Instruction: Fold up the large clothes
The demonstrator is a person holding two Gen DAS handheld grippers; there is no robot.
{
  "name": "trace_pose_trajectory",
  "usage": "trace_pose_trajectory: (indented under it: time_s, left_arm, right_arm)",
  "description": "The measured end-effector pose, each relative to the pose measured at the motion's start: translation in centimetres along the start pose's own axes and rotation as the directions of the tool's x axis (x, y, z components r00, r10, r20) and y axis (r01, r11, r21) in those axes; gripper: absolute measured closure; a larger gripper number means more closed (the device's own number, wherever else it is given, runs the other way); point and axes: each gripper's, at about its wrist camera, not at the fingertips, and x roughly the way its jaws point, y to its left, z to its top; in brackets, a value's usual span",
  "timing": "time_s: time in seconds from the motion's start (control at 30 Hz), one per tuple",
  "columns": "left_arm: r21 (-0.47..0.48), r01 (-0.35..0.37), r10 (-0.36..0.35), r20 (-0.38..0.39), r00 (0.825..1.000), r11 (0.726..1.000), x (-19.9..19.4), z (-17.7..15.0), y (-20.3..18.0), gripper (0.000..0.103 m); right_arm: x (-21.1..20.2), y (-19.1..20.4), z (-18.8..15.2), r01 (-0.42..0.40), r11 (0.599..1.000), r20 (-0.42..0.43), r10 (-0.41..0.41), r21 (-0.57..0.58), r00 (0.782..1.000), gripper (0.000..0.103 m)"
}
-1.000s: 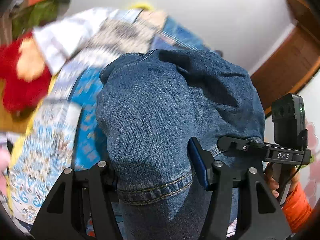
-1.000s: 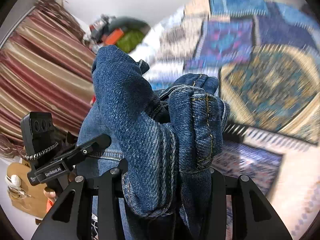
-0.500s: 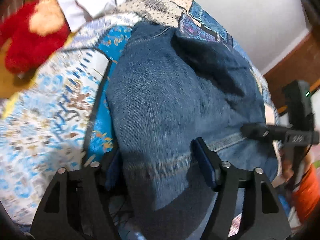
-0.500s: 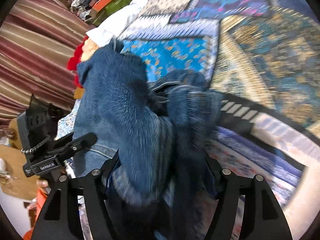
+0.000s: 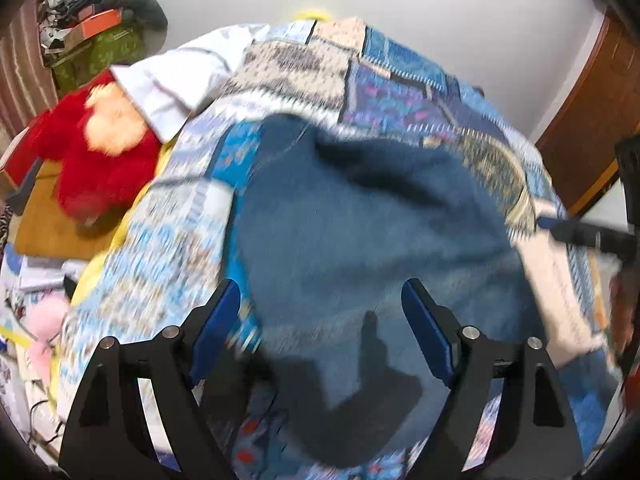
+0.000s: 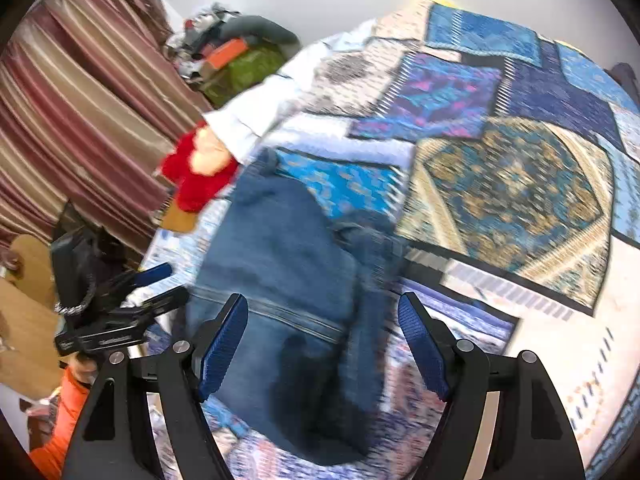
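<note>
A pair of blue denim jeans (image 5: 360, 240) lies in a folded heap on the patterned bedspread (image 5: 168, 248). My left gripper (image 5: 322, 332) is open, its blue pads spread wide just above the near edge of the jeans, holding nothing. In the right wrist view the jeans (image 6: 276, 280) lie flat with a bunched fold at their right side. My right gripper (image 6: 322, 344) is open above the jeans' near part and empty. The other gripper (image 6: 120, 304) shows at the left of that view.
A red plush toy (image 5: 92, 160) and a white cloth (image 5: 176, 80) lie at the bed's far left. A pile of bags (image 6: 236, 56) stands by the striped curtain (image 6: 80, 120). A wooden door (image 5: 592, 120) is at the right.
Both grippers were shut on the jeans and held them up. They lowered the jeans onto the bed, opened and let go; the jeans now rest on the bedspread.
</note>
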Motion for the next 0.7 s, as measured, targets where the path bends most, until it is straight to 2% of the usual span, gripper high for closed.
trace_pose_trajectory:
  time_s: [0.13, 0.3, 0.4, 0.47, 0.53, 0.7]
  left_arm:
    - [-0.010, 0.010, -0.009, 0.015, 1.000, 1.000, 2.8, 3.6, -1.5, 0.020]
    - [-0.021, -0.101, 0.100, -0.040, 0.994, 0.995, 8.1, 6.2, -2.2, 0.020]
    - [0.037, -0.176, 0.177, -0.040, 0.983, 0.984, 9.5, 6.4, -3.1, 0.019]
    - [0.084, -0.207, 0.210, -0.029, 0.977, 0.975, 9.1, 6.0, -3.8, 0.019]
    - [0.102, -0.201, 0.203, -0.013, 0.979, 0.974, 7.2, 5.3, -4.4, 0.019]
    - [0.103, -0.156, 0.147, 0.094, 0.985, 0.982, -0.7, 3.3, -5.1, 0.019]
  right_arm:
    - [2.0, 2.3, 0.4, 0.023, 0.998, 0.011, -0.022, -0.066, 1.000, 0.027]
    - [5.2, 0.8, -1.3, 0.080, 0.993, -0.061, -0.086, -0.088, 0.994, 0.027]
    - [6.1, -1.4, -2.4, 0.103, 0.992, -0.096, -0.110, -0.071, 0.989, 0.027]
    - [5.3, -2.8, -2.8, 0.063, 0.998, -0.107, -0.065, -0.024, 0.992, 0.027]
    - [3.9, -3.5, -2.9, 0.051, 0.999, -0.098, -0.049, 0.019, 0.994, 0.027]
    - [-1.8, -1.7, -3.2, 0.105, 0.994, 0.026, -0.105, -0.009, 0.994, 0.027]
